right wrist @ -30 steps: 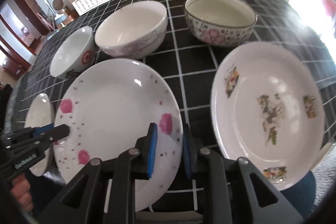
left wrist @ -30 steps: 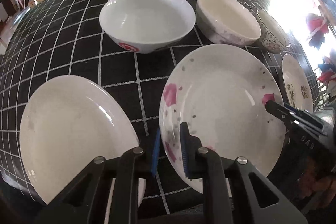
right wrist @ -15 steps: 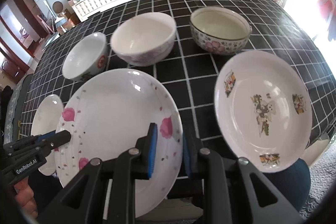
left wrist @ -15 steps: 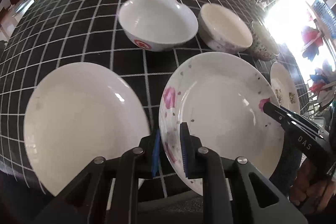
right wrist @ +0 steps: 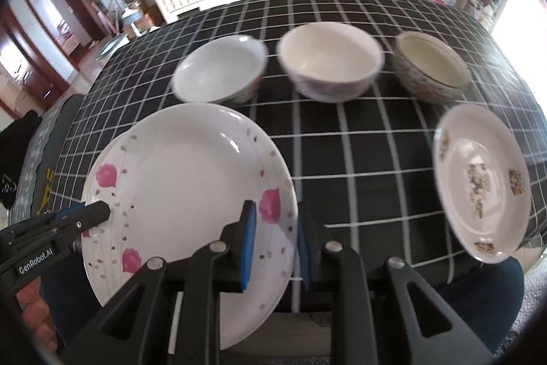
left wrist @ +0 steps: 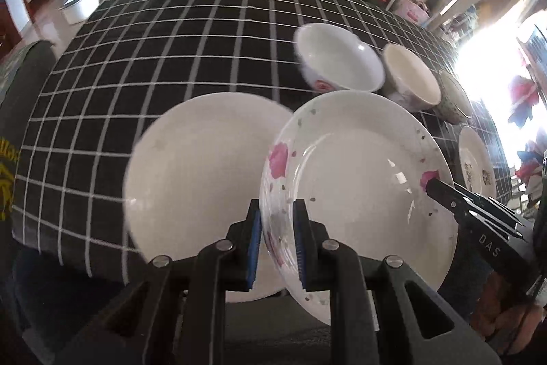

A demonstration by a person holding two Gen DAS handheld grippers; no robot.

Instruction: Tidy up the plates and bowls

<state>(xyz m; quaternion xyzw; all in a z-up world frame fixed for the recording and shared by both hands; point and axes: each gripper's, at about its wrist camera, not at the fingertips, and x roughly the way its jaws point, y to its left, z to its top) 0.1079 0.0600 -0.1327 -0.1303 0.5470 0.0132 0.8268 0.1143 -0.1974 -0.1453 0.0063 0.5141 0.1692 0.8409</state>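
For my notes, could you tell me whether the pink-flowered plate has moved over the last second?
Yes. The pink-flowered plate now overlaps the plain white plate, having shifted toward it, away from the patterned plate.

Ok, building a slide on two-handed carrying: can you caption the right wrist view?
Both tools clamp the pink-flowered plate by opposite rims, holding it over a plain white plate on the checked tablecloth.
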